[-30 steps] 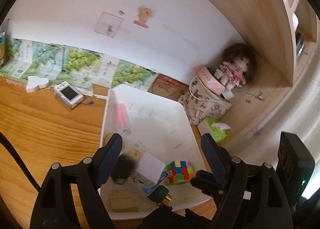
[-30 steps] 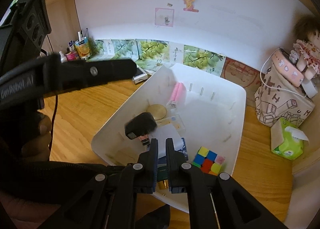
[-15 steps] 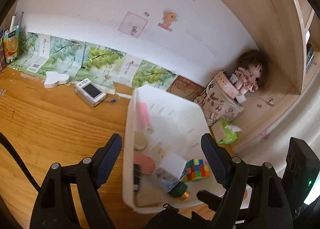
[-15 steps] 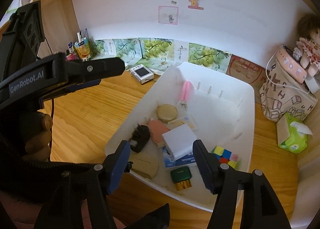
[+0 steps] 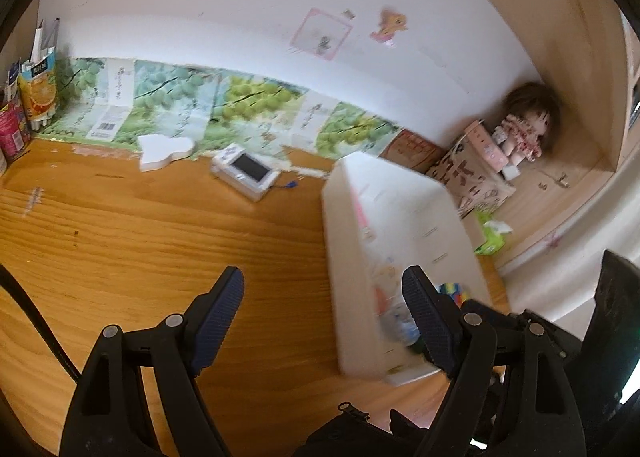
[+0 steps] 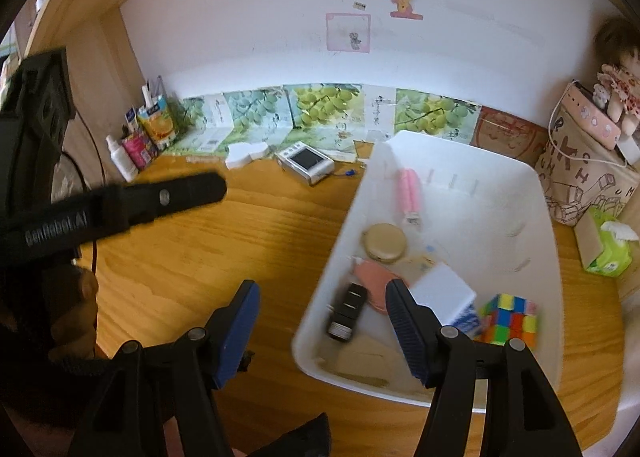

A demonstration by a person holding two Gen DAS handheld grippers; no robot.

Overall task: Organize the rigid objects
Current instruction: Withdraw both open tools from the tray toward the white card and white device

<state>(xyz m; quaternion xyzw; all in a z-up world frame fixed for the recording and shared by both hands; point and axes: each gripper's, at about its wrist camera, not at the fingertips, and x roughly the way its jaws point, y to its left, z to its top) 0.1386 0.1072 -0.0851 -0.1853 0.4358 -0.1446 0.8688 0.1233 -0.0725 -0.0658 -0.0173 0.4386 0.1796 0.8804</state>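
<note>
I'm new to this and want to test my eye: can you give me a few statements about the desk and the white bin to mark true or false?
1. The colourful puzzle cube lies inside the white bin. True.
2. The small silver camera is in the bin. False: it lies on the wooden desk, outside it.
3. The right gripper grips the black charger. False: its jaws are apart and empty; the charger lies in the bin.
4. The left gripper holds nothing. True.
5. A doll sits atop the patterned bag. True.
</note>
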